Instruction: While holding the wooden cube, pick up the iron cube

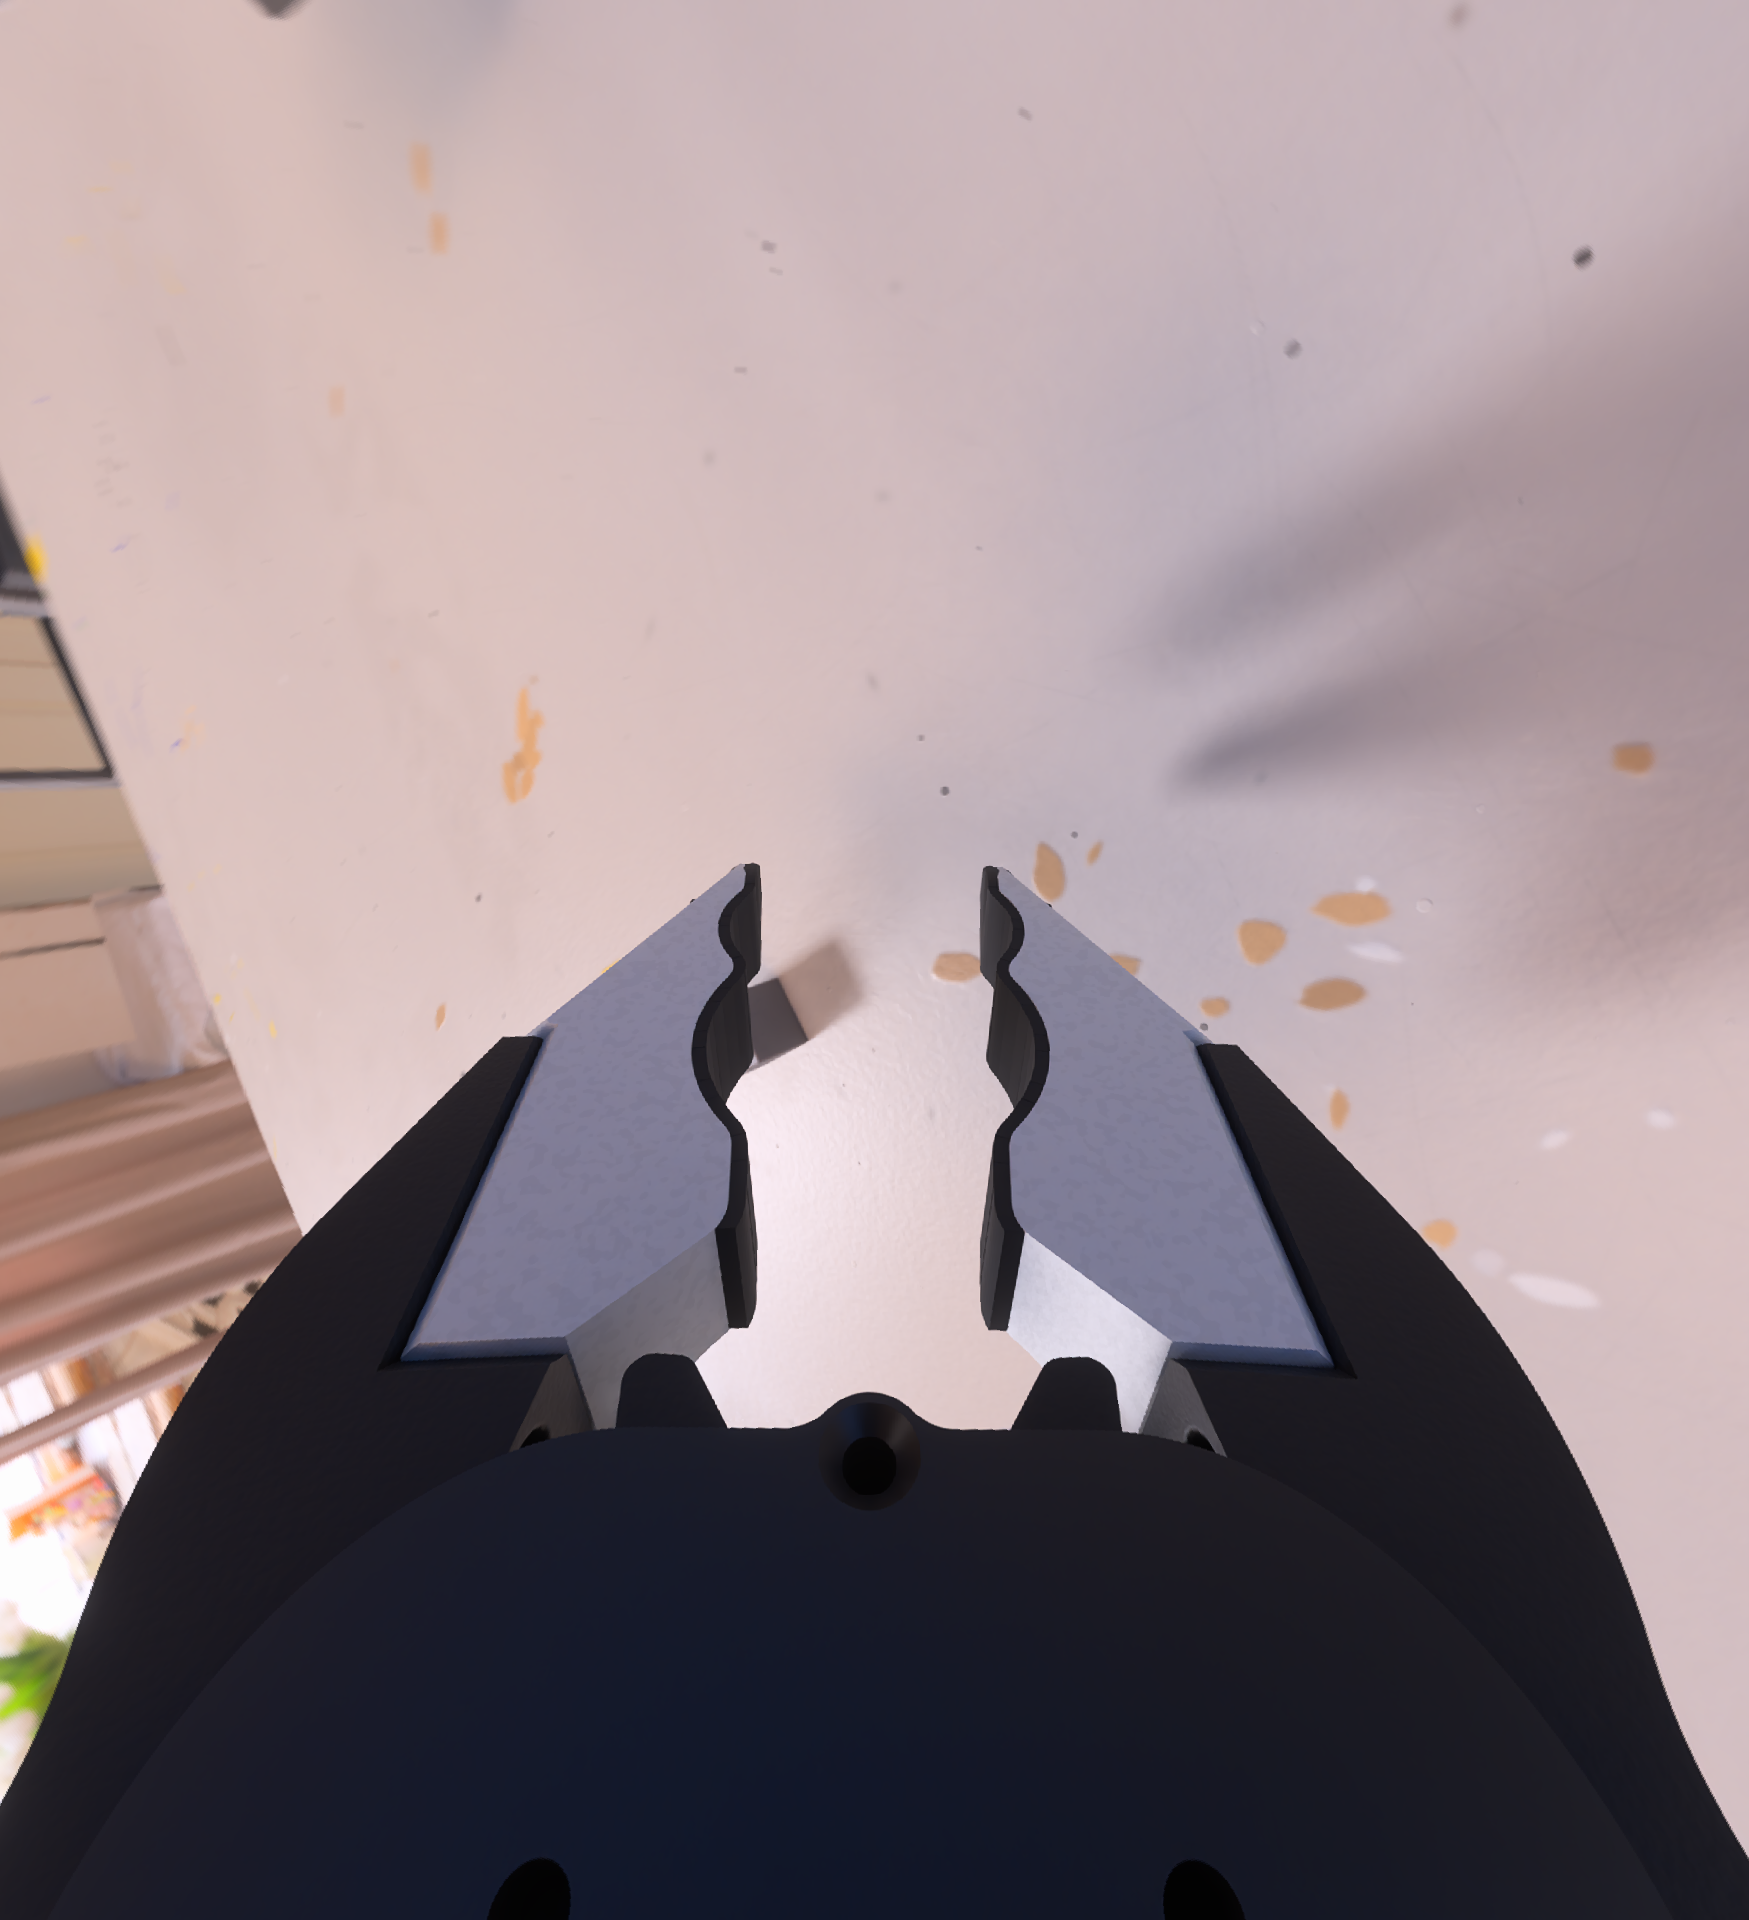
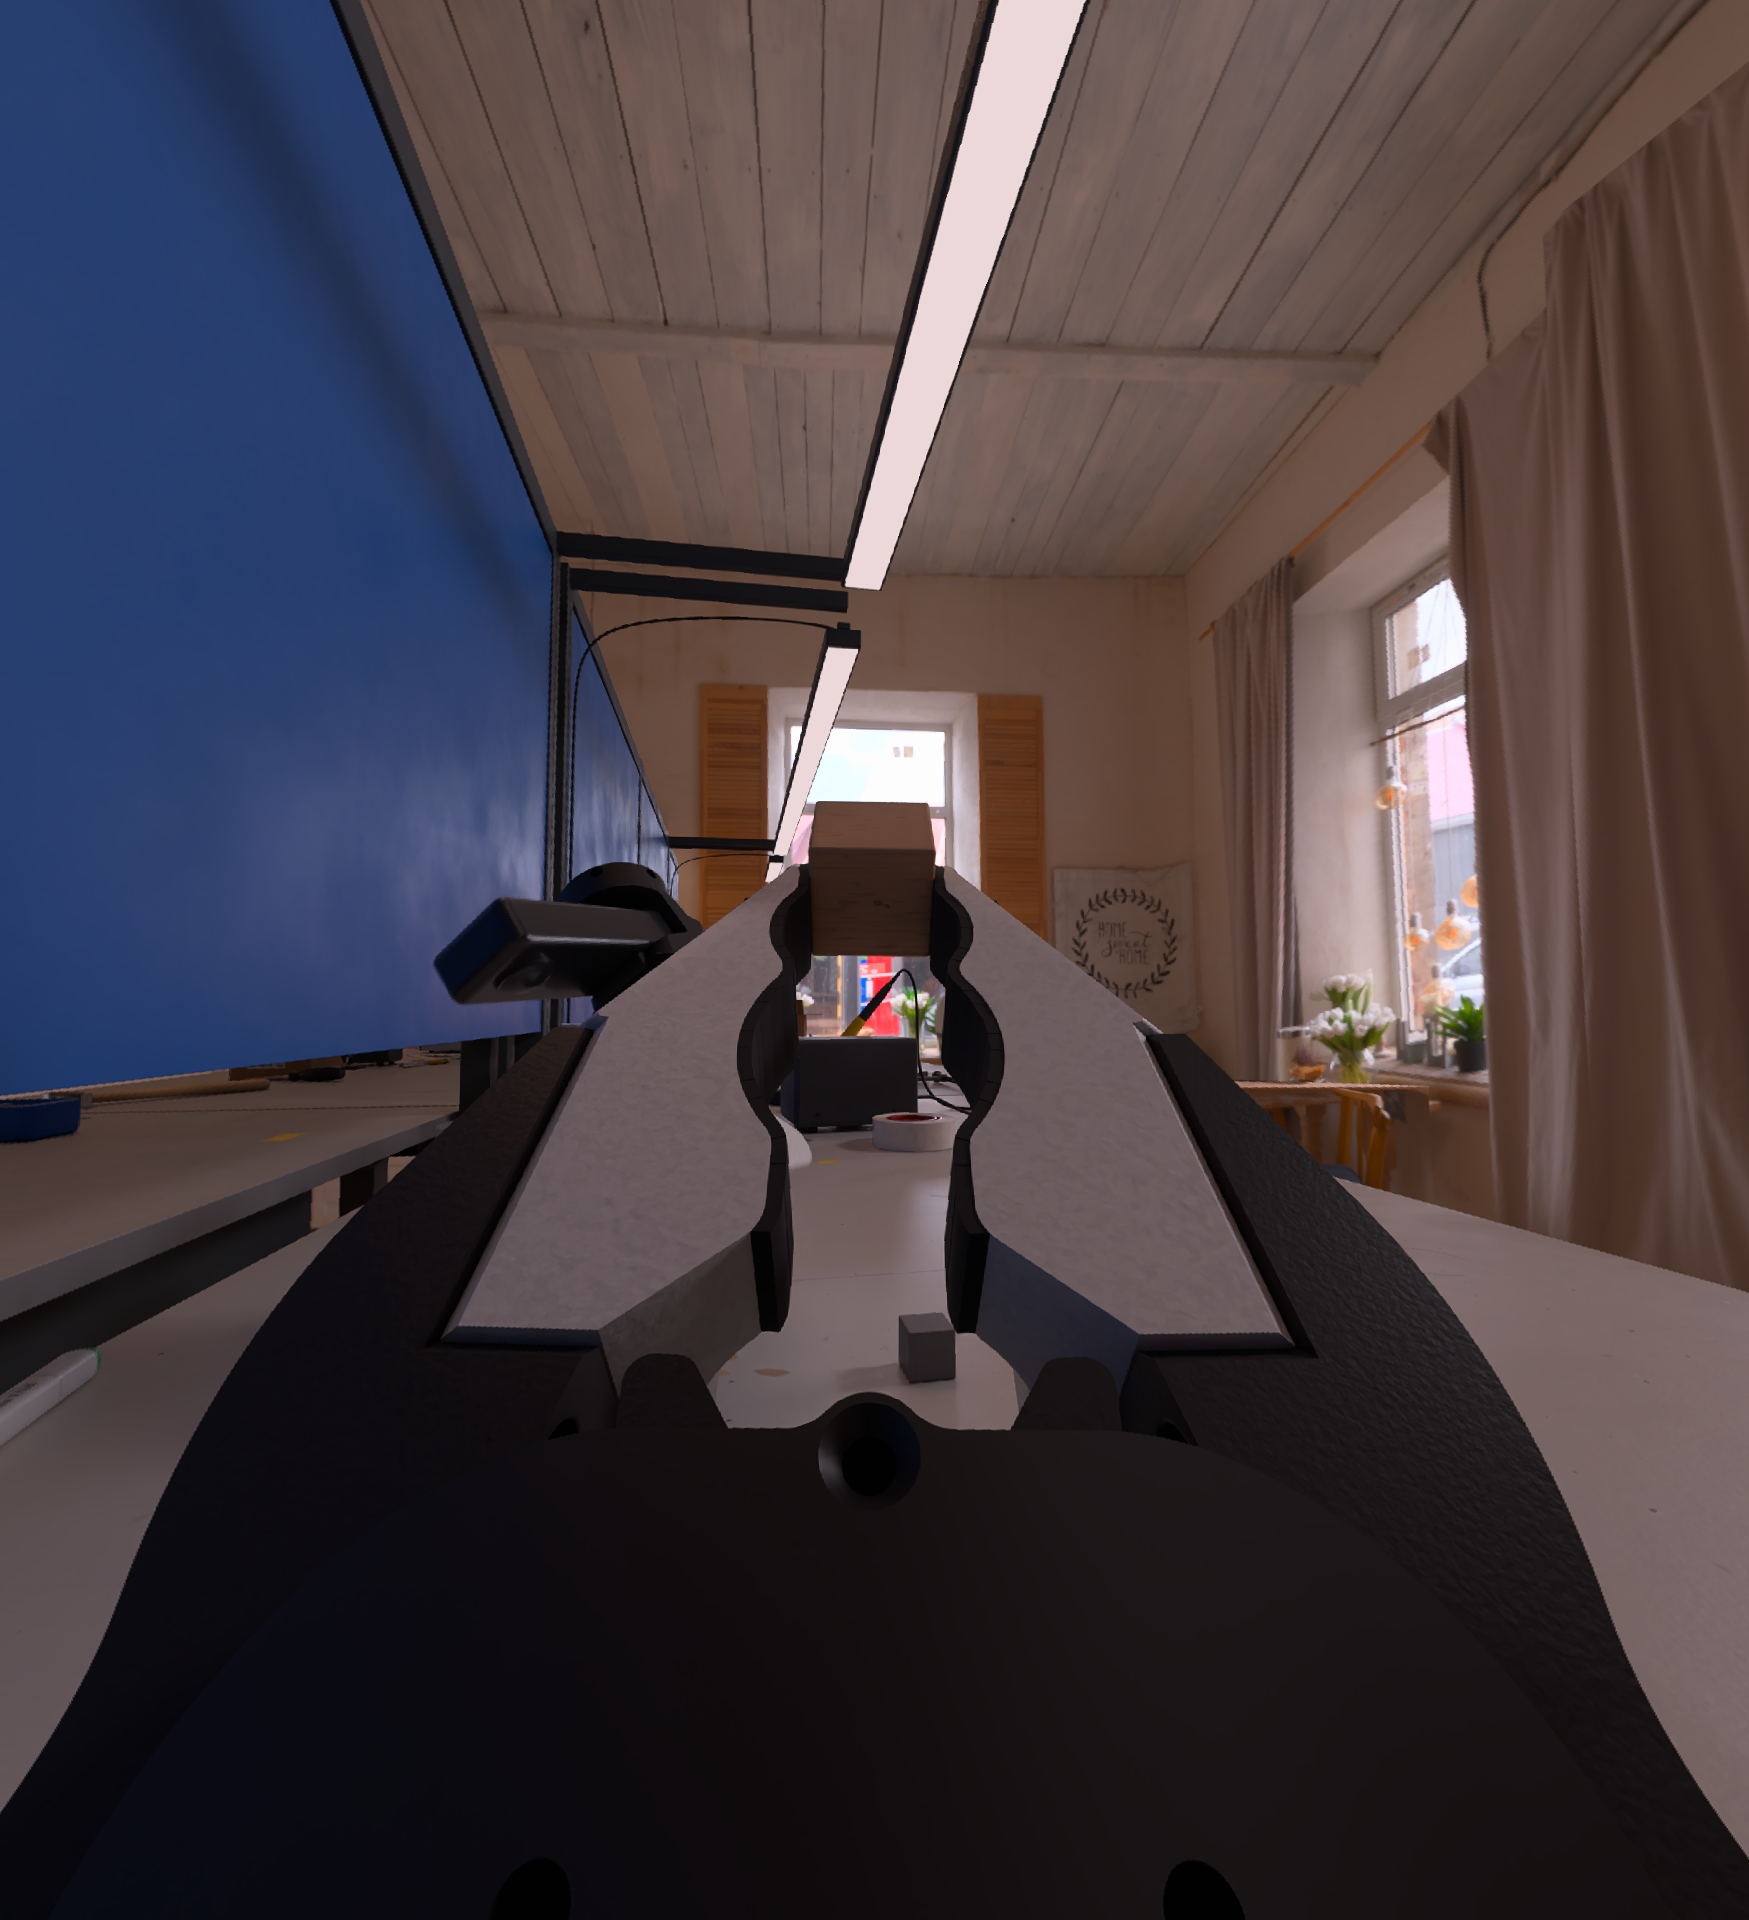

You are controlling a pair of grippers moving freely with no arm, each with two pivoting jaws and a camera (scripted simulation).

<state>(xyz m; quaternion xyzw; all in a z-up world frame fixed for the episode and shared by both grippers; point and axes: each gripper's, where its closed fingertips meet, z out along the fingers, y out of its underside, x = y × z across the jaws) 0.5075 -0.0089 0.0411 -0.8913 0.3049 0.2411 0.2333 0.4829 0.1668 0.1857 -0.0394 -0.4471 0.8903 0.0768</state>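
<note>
My right tongs (image 2: pixel 870 904) are clamped on the wooden cube (image 2: pixel 870 878), pinched at the very tips and held level, well above the counter (image 2: pixel 1576 1351), so the holding half of the job looks done. Through the gap near their base I see the iron cube (image 2: pixel 925 1345) resting on the counter below them, untouched; farther along the counter, past the tips, sit a roll of tape (image 2: pixel 911 1130) and a dark box (image 2: pixel 849 1081). My left tongs (image 1: pixel 870 914) stand apart and empty, pointing down at the spotted counter (image 1: pixel 953 416). The iron cube (image 1: pixel 797 997) lies just beyond them, touching nothing, close to the inner edge of the left finger (image 1: pixel 621 1122) rather than centred in the gap. I judge the pickup not yet begun: I must shift to centre the cube, come down, close and lift.
</note>
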